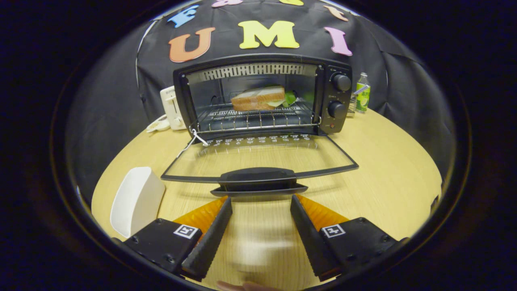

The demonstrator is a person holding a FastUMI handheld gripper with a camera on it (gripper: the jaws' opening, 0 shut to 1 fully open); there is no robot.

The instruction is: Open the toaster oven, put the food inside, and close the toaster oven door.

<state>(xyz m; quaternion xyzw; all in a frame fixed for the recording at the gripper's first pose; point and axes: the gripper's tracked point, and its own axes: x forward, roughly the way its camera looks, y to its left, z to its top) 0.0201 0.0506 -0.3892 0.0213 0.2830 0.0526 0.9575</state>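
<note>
Fingers [261, 200] spread wide, gripping nothing, tips poised just short of the door handle [258, 182] with bare desk [387, 190] showing between them; whether the tips touch the handle cannot be told. Toaster oven [262, 95], black, standing beyond the fingers on the wooden desk, door [258, 159] lowered flat toward the fingers, its glass panel lying level just above the desk surface. Sandwich [258, 98], sliced bread with green leaf at one end, resting on the wire rack [254, 119] inside the oven cavity, toward the back. Two control knobs [339, 95] on the oven's right-hand panel, one above the other. White string [194, 139] hanging at the door's left hinge corner. White dish [137, 200], tilted, just beside the left finger on its outer side, clear of the door. Small white appliance [171, 107] with its cord beside the oven's left wall. Green-labelled bottle [362, 95] beyond the oven's right side, against the black cloth wall. Fingertip of a person [242, 286] visible behind the fingers, near the desk edge.
</note>
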